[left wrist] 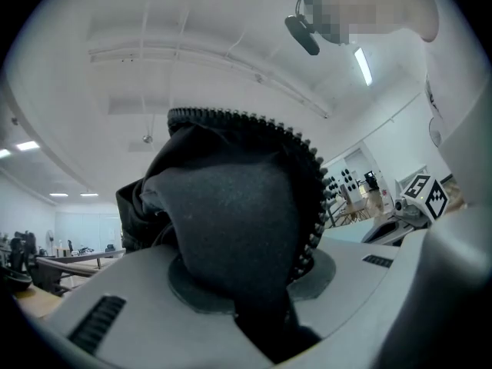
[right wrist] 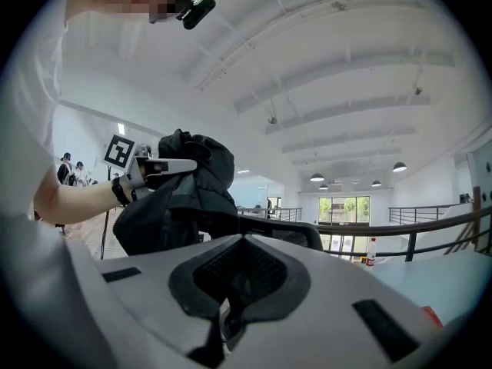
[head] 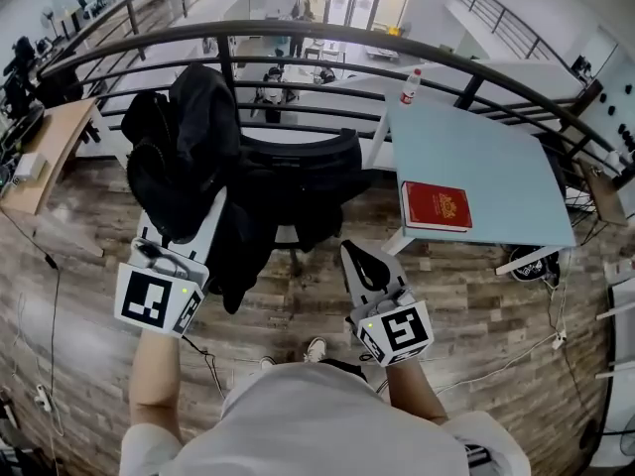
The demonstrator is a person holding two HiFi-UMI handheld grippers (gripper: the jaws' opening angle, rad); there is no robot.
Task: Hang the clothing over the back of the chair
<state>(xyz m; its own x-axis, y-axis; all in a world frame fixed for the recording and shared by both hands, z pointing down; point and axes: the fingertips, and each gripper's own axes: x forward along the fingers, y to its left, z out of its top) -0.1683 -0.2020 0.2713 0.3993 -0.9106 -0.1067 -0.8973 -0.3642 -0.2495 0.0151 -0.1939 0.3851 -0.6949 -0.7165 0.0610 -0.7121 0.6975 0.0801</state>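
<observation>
A black zippered jacket [head: 193,137] hangs bunched up at the left of a black office chair [head: 308,157], its lower part draping down against the chair's left side. My left gripper [head: 216,206] is shut on the jacket, and in the left gripper view the dark cloth and zipper [left wrist: 231,221] fill the space between the jaws of that gripper [left wrist: 254,302]. My right gripper [head: 365,264] hovers in front of the chair's right side, shut with nothing held. The right gripper [right wrist: 231,306] view shows the jacket [right wrist: 184,191] raised beside the chair back [right wrist: 288,233].
A light blue table [head: 496,167] stands right of the chair with a red book [head: 437,206] near its front edge and a bottle [head: 408,85] at the back. A black railing [head: 417,48] curves behind. A wooden desk [head: 45,152] sits far left. Cables lie on the wood floor.
</observation>
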